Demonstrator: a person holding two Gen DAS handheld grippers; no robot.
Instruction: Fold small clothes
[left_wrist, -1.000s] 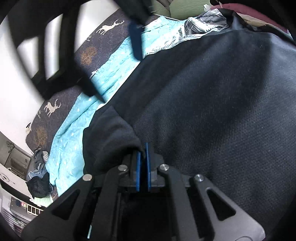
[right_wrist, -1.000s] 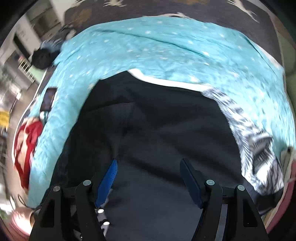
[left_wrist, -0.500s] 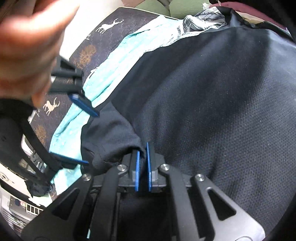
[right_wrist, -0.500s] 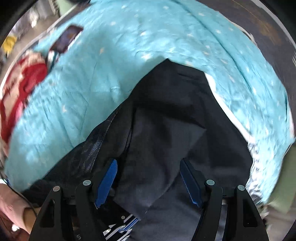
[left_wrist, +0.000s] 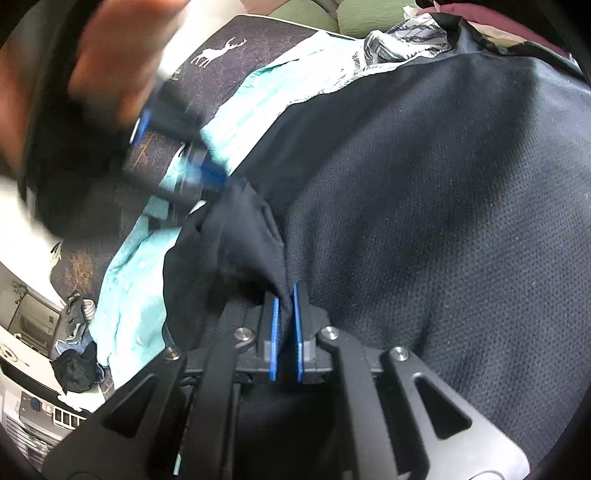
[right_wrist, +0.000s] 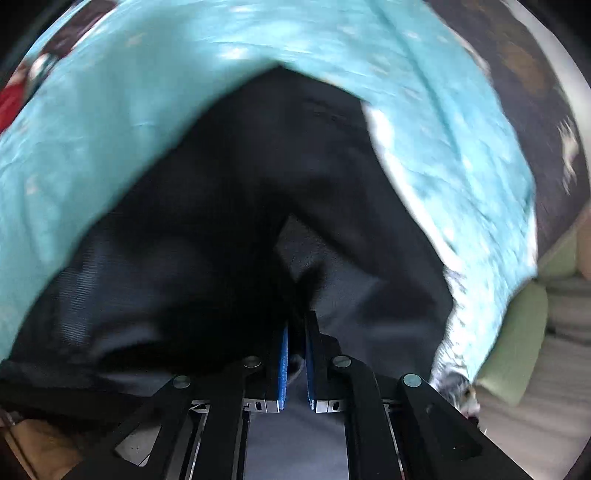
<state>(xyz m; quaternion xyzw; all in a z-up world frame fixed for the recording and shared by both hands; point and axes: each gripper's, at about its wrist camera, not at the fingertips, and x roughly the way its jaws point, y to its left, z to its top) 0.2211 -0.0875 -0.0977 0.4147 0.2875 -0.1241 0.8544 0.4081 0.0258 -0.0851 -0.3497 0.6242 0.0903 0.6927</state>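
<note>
A dark navy garment of fine mesh-like knit lies spread over a turquoise bedspread with pale specks, filling most of the left wrist view; its surface is smooth at the right and bunches into soft folds at its near-left corner. The left gripper has its two blue-padded fingers pressed together on a pinch of that corner fabric. In the same view the right gripper, blurred and borne by a hand, sits at the garment's left edge just above the bunched corner. From the right wrist view, the right gripper has just closed its fingers; they stand nearly together with a dark fold of the garment pinched between the tips. Under the bedspread lies a dark cover printed with white deer. One patterned grey-and-white cloth lies at the garment's far edge. Bare turquoise shows to the left of the garment.
</note>
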